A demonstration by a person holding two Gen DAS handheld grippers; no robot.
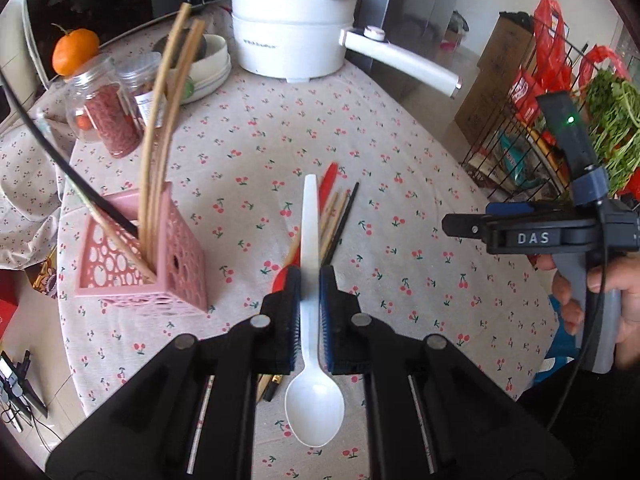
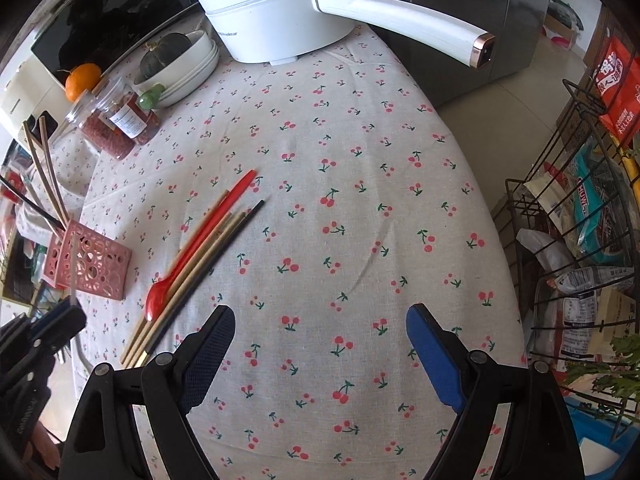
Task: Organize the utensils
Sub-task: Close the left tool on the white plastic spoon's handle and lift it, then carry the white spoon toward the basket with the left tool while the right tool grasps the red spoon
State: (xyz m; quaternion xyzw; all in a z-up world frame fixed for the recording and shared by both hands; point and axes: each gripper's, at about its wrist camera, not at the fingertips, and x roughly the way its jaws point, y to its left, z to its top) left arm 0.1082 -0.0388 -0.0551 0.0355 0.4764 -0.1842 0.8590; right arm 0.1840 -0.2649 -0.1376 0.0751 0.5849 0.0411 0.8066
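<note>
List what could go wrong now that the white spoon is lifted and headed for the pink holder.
1. The left tool pinches the white spoon on its thin handle with the bowl hanging low; it might pivot or slip.
2. Chopsticks already lean out of the pink holder; the spoon could knock them.
3. The light holder may tip if bumped.

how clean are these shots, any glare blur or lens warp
Left wrist view: strong fisheye bending, dark corners, white spoon sharp in the left gripper. Right wrist view: same warp, glare off the pot handle, left gripper at the edge blurred.
</note>
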